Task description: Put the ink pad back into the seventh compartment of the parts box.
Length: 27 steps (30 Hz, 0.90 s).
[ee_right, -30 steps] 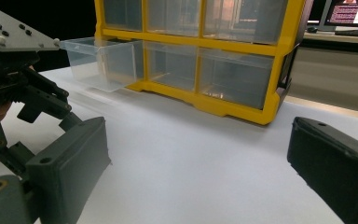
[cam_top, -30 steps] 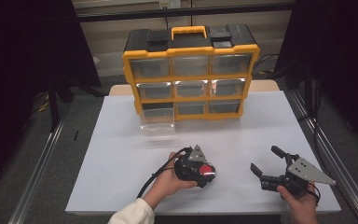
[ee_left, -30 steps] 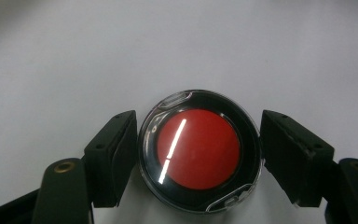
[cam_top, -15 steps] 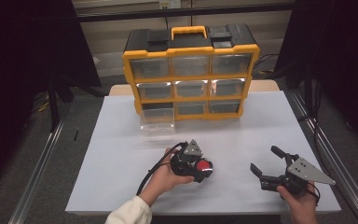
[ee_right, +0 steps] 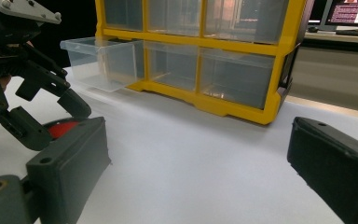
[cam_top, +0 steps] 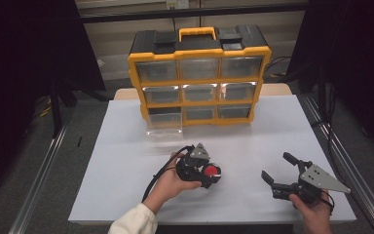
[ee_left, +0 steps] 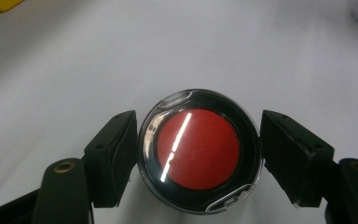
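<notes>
Straddling a red-faced round case (ee_left: 199,151) bearing no legible label, the left gripper (ee_left: 199,158) stands part-open, pads barely clear.

A yellow drawer cabinet (cam_top: 199,78) with a black top stands at the far edge of the white table (cam_top: 126,161). Its bottom-left clear drawer (cam_top: 164,127) is pulled out toward the near side (the other eight drawers sit flush). Beyond the cabinet's right end, a monitor (ee_right: 352,11) glows.
</notes>
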Motion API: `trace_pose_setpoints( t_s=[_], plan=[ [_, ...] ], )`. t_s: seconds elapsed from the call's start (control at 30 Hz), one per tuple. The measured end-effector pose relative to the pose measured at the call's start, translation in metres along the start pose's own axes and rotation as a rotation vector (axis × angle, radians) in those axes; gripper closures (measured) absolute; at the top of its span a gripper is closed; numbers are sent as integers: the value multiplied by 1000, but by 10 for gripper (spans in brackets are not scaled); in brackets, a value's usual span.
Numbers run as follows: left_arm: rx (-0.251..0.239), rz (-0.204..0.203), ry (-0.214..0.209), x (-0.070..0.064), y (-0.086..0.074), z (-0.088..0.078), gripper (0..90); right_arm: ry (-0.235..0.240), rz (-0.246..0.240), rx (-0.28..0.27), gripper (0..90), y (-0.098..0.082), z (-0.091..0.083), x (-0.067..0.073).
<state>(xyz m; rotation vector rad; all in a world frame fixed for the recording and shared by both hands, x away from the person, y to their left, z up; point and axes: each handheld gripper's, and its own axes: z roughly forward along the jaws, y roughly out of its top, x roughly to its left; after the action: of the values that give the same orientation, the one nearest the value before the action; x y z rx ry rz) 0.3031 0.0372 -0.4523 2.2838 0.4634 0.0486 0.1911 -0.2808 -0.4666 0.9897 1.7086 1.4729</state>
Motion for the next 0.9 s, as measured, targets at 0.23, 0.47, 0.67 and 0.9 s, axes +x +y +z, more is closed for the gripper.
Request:
trace_pose_setpoints(
  t_s=[0.23, 0.47, 0.67, 0.9],
  plan=[
    [-7, -27, 4, 3, 1, -4, 293, 3, -2, 0, 49, 0, 0, 0],
    [-10, -28, 12, 6, 5, -11, 293, 1, 0, 1, 49, 0, 0, 0],
    [-18, -31, 17, 9, 7, -14, 294, 4, -2, 2, 49, 0, 0, 0],
    [-22, -44, 27, 12, 9, -19, 293, 6, -1, 3, 49, 0, 0, 0]
  ],
)
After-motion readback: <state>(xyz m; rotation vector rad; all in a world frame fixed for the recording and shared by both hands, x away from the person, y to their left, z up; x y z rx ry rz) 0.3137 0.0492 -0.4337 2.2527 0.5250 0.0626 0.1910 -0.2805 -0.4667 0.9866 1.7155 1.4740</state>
